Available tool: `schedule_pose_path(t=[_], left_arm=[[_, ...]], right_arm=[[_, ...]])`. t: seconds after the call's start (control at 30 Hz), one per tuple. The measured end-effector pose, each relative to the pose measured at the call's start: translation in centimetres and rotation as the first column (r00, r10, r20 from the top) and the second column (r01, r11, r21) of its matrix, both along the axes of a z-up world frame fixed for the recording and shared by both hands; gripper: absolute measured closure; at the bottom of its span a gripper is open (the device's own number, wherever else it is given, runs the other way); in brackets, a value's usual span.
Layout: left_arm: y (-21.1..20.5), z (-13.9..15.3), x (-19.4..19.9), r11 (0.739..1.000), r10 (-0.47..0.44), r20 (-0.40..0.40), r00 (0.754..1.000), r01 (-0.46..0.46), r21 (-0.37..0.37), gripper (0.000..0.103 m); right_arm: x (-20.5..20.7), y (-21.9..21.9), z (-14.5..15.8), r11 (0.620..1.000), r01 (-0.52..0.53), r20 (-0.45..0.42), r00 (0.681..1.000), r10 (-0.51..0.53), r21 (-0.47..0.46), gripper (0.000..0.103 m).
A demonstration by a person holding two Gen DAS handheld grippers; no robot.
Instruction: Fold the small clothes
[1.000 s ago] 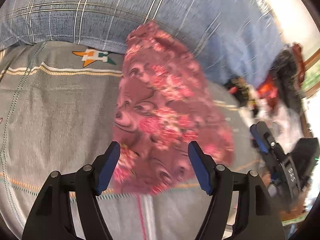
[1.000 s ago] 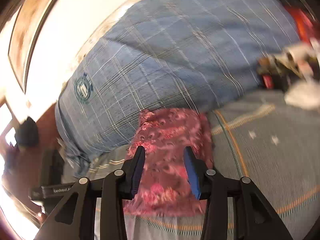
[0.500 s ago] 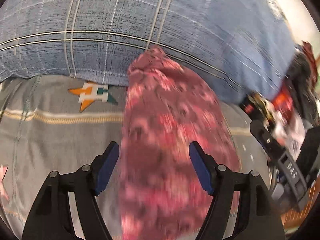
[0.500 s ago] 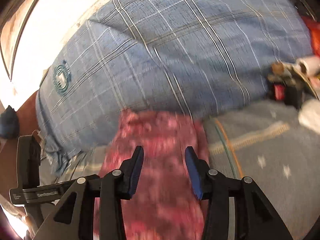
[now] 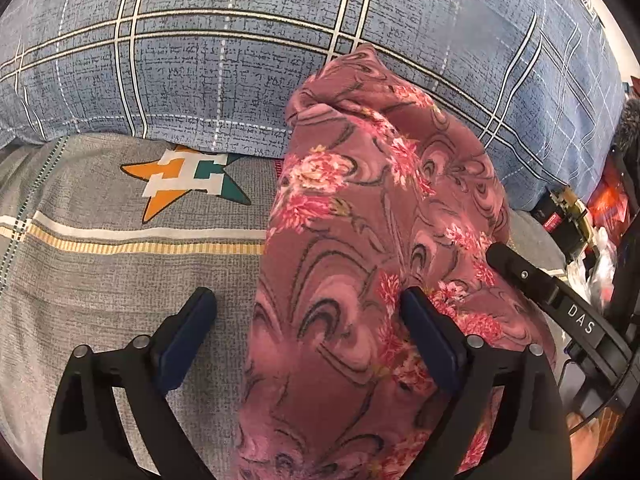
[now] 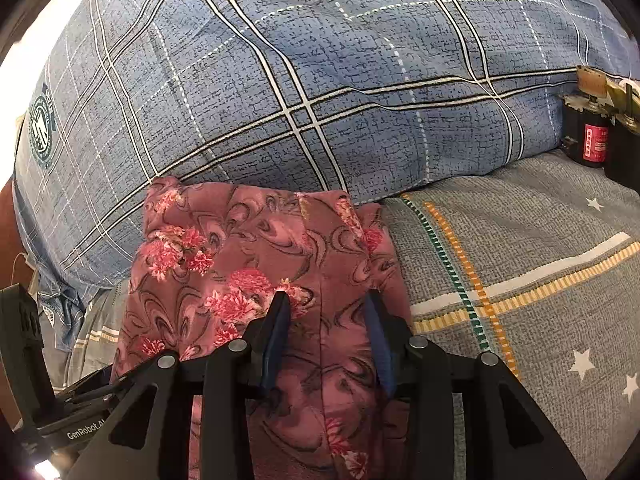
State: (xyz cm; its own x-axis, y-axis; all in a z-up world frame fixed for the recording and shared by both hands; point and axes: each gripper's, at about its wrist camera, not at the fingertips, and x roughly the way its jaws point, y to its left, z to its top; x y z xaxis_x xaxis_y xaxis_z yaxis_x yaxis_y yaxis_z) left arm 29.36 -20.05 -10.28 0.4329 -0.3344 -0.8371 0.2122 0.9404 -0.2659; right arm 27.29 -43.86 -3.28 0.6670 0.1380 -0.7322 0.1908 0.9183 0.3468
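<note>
Grey bedsheet (image 5: 100,280) with stripes and a star print forms the work surface, with a blue plaid pillow (image 5: 240,60) lying along its far side. My left gripper (image 5: 308,320) stands wide apart: its right finger touches the floral garment (image 5: 360,240), its left finger hangs over bare sheet beside the cloth edge, and nothing is clamped. My right gripper (image 6: 326,320) stands moderately apart with both fingers over the floral garment (image 6: 248,264); whether the pads touch the cloth I cannot tell. The garment lies as a narrow folded strip on the sheet, its far end resting against the pillow. I judge the step in hand to be setting the folded piece down and tidying it. To do this well, I should keep both grippers apart, press the strip flat, and draw its far end off the pillow so the edges stay aligned.
</note>
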Motion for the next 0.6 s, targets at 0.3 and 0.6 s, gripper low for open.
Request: schedule_pose_path(t=[0.3, 0.6], left_arm=[[0.1, 0.2, 0.7, 1.0, -0.011, -0.015, 1.0, 0.011, 0.008, 0.006], [4.9, 0.8, -1.2, 0.998, -0.013, -0.058, 0.998, 0.01, -0.061, 0.007]], right_arm=[[-0.6, -1.7, 0.1, 0.997, 0.02, -0.007, 1.0, -0.019, 0.072, 0.063], [-9.1, 2.0, 1.5, 0.968, -0.208, 0.078, 0.972, 0.221, -0.144, 0.059]])
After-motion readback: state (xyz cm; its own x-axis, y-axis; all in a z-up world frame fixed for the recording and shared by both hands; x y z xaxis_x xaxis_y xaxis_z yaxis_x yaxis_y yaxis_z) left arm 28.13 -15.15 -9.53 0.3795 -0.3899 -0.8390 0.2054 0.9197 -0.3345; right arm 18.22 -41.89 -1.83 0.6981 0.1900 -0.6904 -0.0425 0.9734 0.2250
